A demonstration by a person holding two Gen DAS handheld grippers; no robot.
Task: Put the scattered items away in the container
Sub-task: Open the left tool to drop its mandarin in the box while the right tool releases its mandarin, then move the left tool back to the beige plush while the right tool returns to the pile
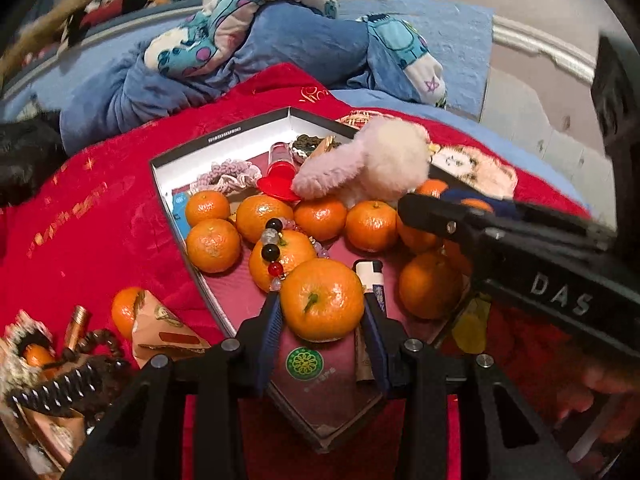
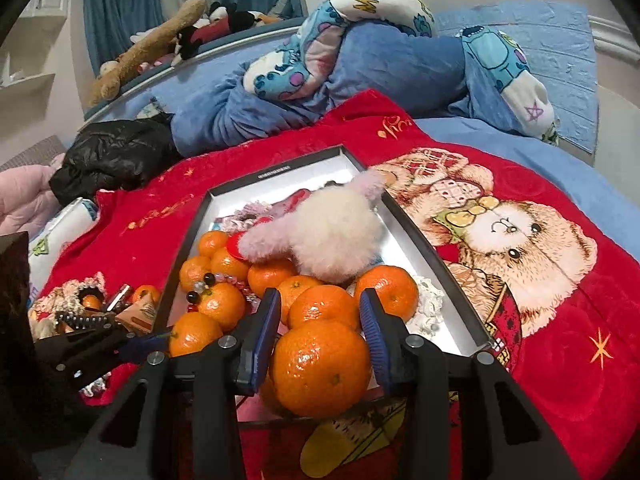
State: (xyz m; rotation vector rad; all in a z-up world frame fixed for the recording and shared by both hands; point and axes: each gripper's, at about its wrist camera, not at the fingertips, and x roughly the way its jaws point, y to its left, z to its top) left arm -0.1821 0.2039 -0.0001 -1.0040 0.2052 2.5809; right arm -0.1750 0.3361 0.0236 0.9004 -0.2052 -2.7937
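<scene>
A shallow box (image 1: 224, 135) (image 2: 436, 256) lies on a red blanket and holds several tangerines, a fluffy pink-white toy (image 1: 384, 162) (image 2: 332, 236), a bead bracelet (image 1: 272, 248) and a lighter (image 1: 372, 276). My left gripper (image 1: 322, 308) is shut on a tangerine (image 1: 322, 304) over the box's near end. My right gripper (image 2: 320, 312) is shut on another tangerine (image 2: 322, 368) at the box's near edge. The right gripper also crosses the left wrist view (image 1: 500, 236). A loose tangerine (image 1: 124, 310), paper packets (image 1: 164, 332), a tube and beads lie outside the box on the left.
The red blanket (image 2: 560, 320) with a bear print covers a blue bed. Rumpled blue bedding and a printed pillow (image 2: 360, 52) lie behind the box. A black bag (image 2: 116, 160) sits at the left. Plush toys (image 2: 160, 40) line the far rail.
</scene>
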